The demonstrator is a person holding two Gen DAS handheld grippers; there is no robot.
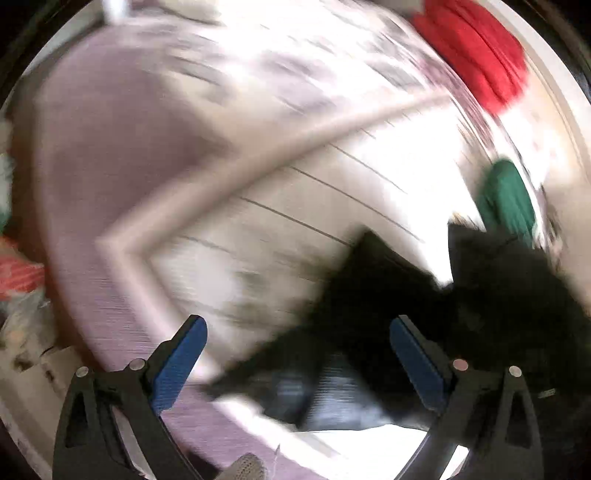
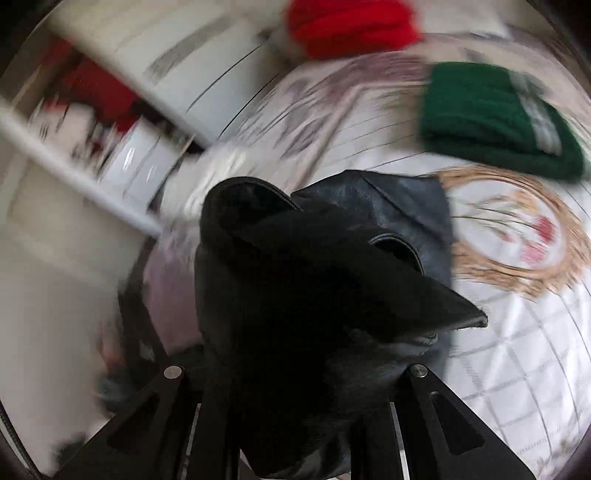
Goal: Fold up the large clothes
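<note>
Black jacket, leather-like outside with a matte dark lining, bunched directly ahead of the right gripper and draped over its fingertips; jaws hidden under the cloth, so degree of closure impossible to tell, though apparently pinching a fold. Left gripper wide open, blue pads well apart, nothing between them; jacket at 3 to 4 o'clock in the left wrist view, over the white quilted bedspread.

Folded green knit at 1 o'clock and red knit at 12 o'clock in the right wrist view, both apart from the jacket.

Likely heavy, slick on the shell, limp yet thick at seams (collar and hem being the firmest grips). Best taken at a seamed edge or shoulder rather than smooth panel, where sliding out looks probable. Strong motion blur in both views.
</note>
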